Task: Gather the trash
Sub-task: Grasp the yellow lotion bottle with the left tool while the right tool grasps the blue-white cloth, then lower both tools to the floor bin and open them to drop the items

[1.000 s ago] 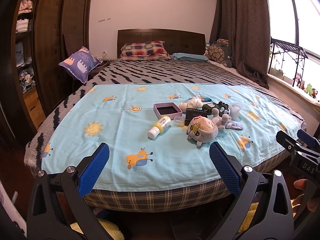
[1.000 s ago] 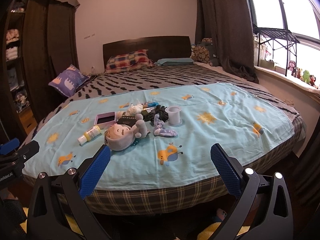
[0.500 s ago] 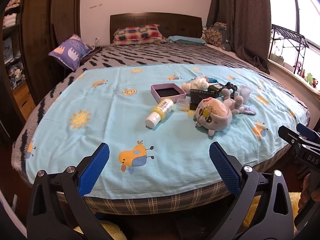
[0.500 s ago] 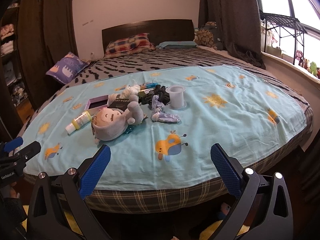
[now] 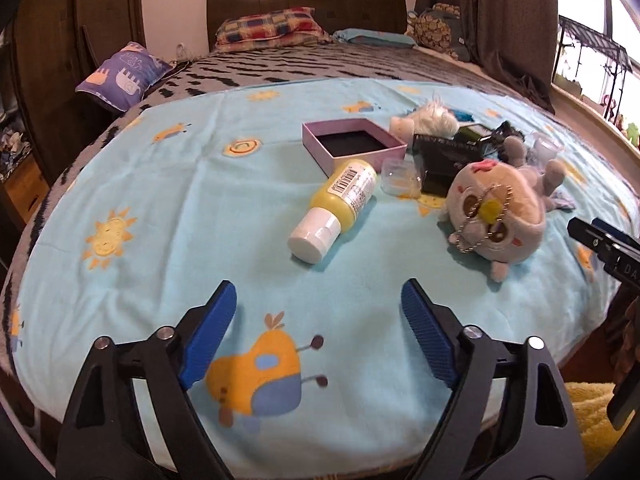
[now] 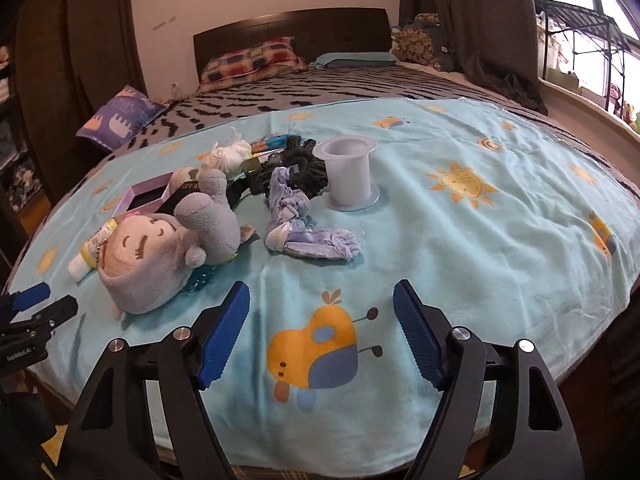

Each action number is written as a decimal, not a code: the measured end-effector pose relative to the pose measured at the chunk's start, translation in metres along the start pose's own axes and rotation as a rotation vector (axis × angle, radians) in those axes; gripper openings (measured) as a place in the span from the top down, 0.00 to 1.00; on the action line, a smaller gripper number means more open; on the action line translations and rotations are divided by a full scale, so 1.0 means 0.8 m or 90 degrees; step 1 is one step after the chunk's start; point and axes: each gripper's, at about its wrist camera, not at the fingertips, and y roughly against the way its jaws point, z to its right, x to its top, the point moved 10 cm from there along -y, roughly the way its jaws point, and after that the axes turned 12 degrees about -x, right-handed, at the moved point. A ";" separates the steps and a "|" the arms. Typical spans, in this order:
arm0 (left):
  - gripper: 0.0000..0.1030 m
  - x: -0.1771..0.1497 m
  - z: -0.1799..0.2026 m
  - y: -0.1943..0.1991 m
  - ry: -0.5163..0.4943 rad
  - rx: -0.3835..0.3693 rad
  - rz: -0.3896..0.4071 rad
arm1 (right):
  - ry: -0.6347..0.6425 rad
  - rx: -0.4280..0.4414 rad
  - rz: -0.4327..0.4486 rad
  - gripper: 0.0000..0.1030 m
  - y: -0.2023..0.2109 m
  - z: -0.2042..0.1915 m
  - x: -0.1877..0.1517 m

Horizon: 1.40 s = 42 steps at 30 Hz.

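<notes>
A pile of items lies on a light blue blanket (image 5: 200, 200) on the bed. A yellow bottle with a white cap (image 5: 334, 204) lies on its side beside an open pink box (image 5: 352, 146). A grey plush toy (image 5: 496, 216) lies to the right of it, also shown in the right wrist view (image 6: 160, 256). A crumpled bluish cloth (image 6: 304, 228), a clear plastic cup (image 6: 350, 176) and dark clutter (image 6: 296, 164) lie behind. My left gripper (image 5: 318, 332) is open and empty, short of the bottle. My right gripper (image 6: 322, 332) is open and empty, short of the cloth.
Pillows (image 5: 268, 28) and a dark headboard stand at the far end. A purple cushion (image 5: 124, 72) leans at the left by a dark wardrobe. Curtains and a window (image 6: 580, 32) are on the right. A white fluffy item (image 5: 432, 122) and a small clear container (image 5: 398, 176) lie in the pile.
Both grippers have moved forward over the bed's edge toward the pile, so the items look larger and closer. Both stay open and empty.
</notes>
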 end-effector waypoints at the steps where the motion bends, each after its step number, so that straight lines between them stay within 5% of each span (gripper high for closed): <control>1: 0.25 0.002 -0.001 -0.008 -0.002 0.002 -0.003 | 0.000 0.001 0.002 0.27 -0.005 -0.001 0.003; 12: 0.29 0.039 -0.007 -0.049 -0.008 -0.007 0.006 | 0.013 0.010 0.017 0.28 -0.045 -0.023 0.039; 18: 0.53 0.049 0.000 -0.060 -0.020 -0.029 0.006 | 0.033 0.021 0.013 0.63 -0.054 -0.038 0.042; 21: 0.62 0.048 0.001 -0.058 -0.014 -0.038 0.005 | 0.036 0.023 0.010 0.70 -0.049 -0.037 0.039; 25: 0.70 0.039 0.001 -0.049 0.010 -0.055 0.010 | 0.033 0.046 0.003 0.71 -0.032 -0.034 0.029; 42: 0.70 -0.062 0.050 0.051 0.013 -0.117 0.000 | 0.049 0.048 -0.002 0.72 0.084 -0.008 -0.064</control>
